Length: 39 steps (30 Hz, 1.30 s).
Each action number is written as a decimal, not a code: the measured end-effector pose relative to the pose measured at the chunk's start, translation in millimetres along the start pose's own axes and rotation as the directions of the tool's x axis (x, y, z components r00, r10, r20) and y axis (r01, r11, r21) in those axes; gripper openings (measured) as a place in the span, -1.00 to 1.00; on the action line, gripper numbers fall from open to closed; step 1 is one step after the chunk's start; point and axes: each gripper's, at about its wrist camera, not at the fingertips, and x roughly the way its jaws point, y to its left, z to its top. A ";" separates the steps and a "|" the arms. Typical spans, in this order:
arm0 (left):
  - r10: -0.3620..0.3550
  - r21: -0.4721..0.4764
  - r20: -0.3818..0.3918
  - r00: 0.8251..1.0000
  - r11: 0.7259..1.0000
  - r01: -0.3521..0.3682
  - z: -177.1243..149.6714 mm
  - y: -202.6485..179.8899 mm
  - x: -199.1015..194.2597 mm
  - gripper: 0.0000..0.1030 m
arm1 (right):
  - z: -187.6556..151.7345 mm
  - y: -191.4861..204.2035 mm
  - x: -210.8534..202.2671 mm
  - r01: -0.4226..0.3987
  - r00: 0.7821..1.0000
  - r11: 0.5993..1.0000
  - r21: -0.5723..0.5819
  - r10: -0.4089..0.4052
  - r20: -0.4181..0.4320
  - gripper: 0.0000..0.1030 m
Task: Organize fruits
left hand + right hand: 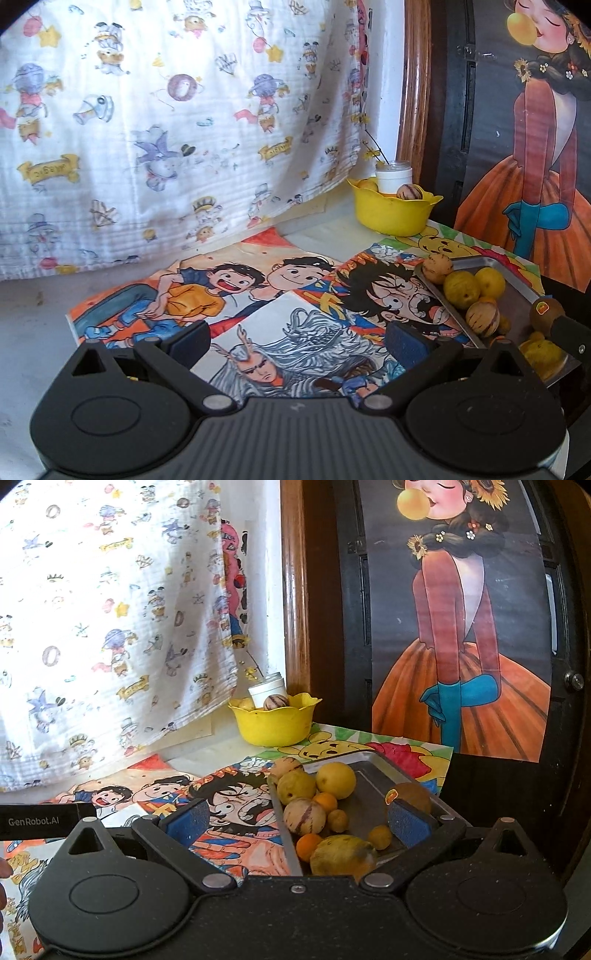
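A metal tray holds several fruits: yellow lemons, a striped melon, small oranges and a brown kiwi with a sticker. The tray also shows at the right in the left wrist view. A yellow bowl at the back holds a striped fruit, a yellow fruit and a white jar; the bowl also shows in the left wrist view. My right gripper is open over the tray's near left edge. My left gripper is open and empty over the drawings.
Cartoon drawings cover the table. A patterned white cloth hangs behind. A dark door with a poster of a girl stands at the right, past a wooden frame. The left gripper's body shows at the right wrist view's left edge.
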 end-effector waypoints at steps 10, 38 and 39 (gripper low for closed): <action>0.003 0.012 0.025 1.000 1.000 -0.003 -15.3 9.4 -15.7 0.99 | -12.6 8.8 -15.8 -0.020 1.000 1.000 -0.016 0.020 0.010 0.99; 0.048 0.050 0.024 0.999 0.998 -0.049 -47.5 36.2 -31.6 0.99 | -44.0 29.7 -16.6 -0.082 0.992 0.996 -0.044 0.077 -0.104 0.99; 0.049 0.051 0.024 0.999 0.997 -0.050 -47.7 36.3 -31.6 0.99 | -44.3 30.0 -16.4 -0.082 0.991 0.996 -0.045 0.076 -0.106 0.99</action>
